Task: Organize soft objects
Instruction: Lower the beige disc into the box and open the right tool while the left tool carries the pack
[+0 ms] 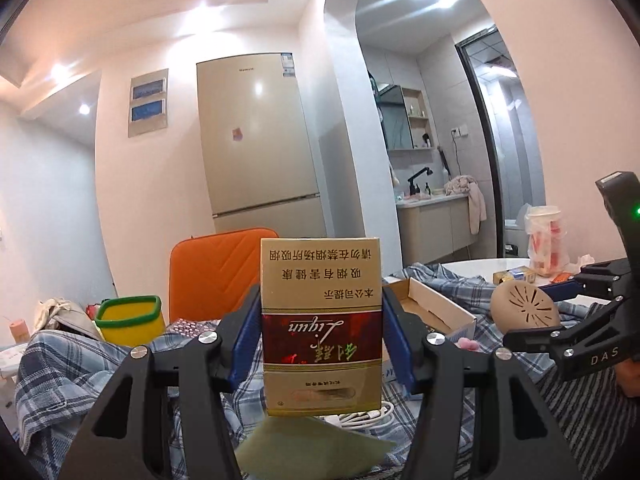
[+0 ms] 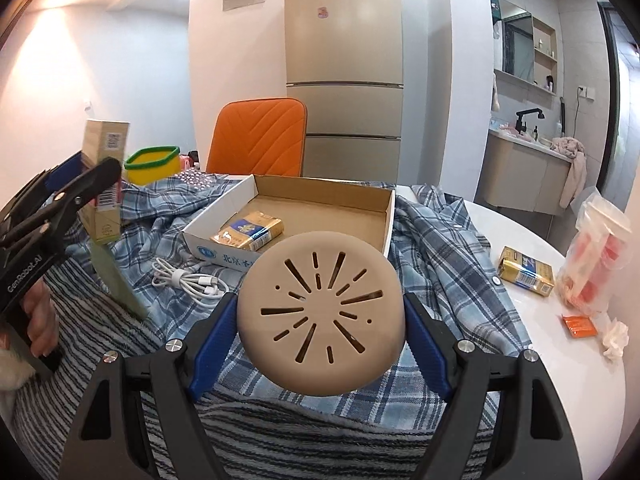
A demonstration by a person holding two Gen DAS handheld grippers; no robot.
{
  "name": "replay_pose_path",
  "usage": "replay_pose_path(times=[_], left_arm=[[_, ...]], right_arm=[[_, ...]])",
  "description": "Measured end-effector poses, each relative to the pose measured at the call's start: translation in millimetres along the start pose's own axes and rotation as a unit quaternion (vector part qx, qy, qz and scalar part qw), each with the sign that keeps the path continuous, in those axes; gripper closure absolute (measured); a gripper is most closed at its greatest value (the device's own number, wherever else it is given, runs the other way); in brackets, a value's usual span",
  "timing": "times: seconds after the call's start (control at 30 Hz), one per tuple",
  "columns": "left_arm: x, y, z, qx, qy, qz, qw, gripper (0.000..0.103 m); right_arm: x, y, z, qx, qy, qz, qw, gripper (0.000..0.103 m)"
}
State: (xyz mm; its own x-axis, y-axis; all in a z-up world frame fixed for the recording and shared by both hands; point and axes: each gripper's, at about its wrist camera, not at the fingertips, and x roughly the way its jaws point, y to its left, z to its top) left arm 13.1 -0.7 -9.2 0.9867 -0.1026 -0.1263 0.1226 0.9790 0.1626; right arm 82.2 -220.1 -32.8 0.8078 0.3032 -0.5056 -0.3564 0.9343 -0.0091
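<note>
My left gripper point(image 1: 322, 332) fingers clamp a gold cigarette pack point(image 1: 320, 320) upright above the plaid shirt point(image 2: 440, 240); my right gripper point(image 2: 320, 316) grips a beige perforated dome point(image 2: 320, 312) before the cardboard tray point(image 2: 320, 196) on the tabletop point(image 2: 560, 320).

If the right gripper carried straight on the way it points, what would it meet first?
Probably the open cardboard box, just beyond the beige slotted dome held in the right gripper; the plaid shirt lies below. Depth is unclear.

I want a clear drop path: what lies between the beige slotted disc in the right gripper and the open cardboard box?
In the right wrist view, only blue plaid cloth separates the disc from the box.
</note>
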Motion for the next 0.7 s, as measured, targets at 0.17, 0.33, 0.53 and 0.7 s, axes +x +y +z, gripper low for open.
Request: replay_pose_path(times=[0.17,0.33,0.53,0.7], left_arm=[[-7,3,3,-0.007,-0.018,0.009,0.9998,0.048],[-16,3,13,-0.015,-0.033,0.019,0.9992,0.048],[-29,-1,39,-0.009,-0.063,0.013,0.9979,0.048],[-37,-1,64,-0.003,-0.1,0.033,0.9945,0.048]], right_arm=[[-9,1,0,-0.003,-0.022,-0.003,1.0,0.021],[-31,16,12,-0.033,-0.069,-0.044,0.996,0.021],[-63,35,43,-0.047,-0.135,-0.053,0.988,0.021],[-85,50,69,-0.066,-0.19,-0.064,0.977,0.021]])
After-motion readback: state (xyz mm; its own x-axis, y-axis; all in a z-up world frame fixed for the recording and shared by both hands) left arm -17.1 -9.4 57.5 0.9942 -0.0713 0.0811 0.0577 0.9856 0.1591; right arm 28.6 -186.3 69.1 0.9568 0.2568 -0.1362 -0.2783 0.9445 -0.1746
